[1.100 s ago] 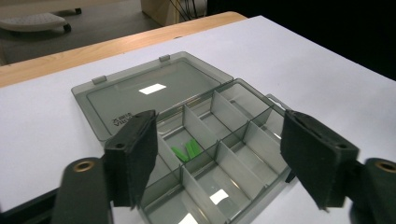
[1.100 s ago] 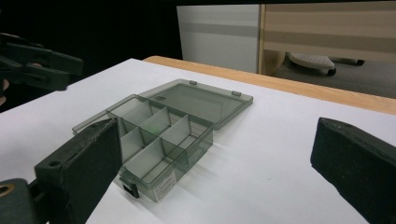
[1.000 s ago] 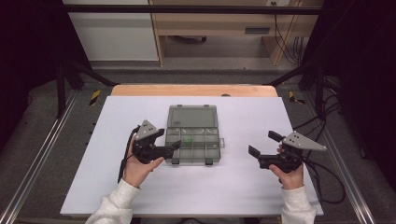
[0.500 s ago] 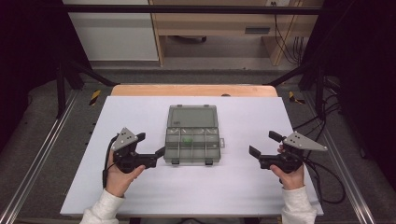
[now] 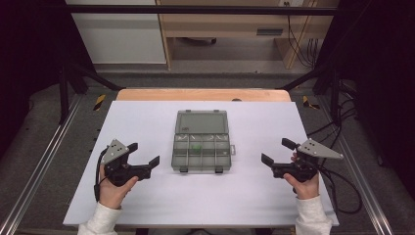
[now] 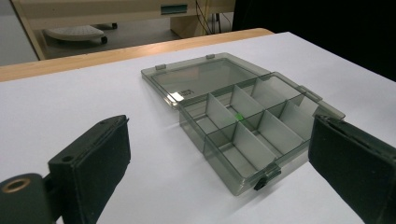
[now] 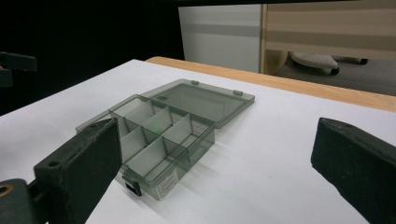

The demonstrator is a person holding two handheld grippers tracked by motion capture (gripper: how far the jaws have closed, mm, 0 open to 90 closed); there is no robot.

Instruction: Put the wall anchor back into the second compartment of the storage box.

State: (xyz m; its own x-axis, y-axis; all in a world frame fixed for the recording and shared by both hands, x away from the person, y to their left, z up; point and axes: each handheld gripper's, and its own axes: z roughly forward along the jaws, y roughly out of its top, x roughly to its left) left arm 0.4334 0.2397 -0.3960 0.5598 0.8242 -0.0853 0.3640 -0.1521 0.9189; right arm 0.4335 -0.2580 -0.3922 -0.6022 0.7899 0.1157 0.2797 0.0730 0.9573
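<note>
Left tool (image 5: 145,155) farther from box (image 5: 201,142), on white table (image 5: 254,196).

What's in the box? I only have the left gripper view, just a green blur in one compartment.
Observer: High view shows one small green piece in the middle compartment of the organizer box; the other compartments look bare.
Operator: Where's the other hand?
Observer: The right tongs rest on the table right of the box, clear of it, jaws apart and pointing at it.
Operator: My tongs touching the box?
Observer: No. From above, the left tongs sit left of the box with bare table between, jaws apart.
Operator: Lid fully open?
Observer: Yes, the lid lies flat on the table behind the compartments.
</note>
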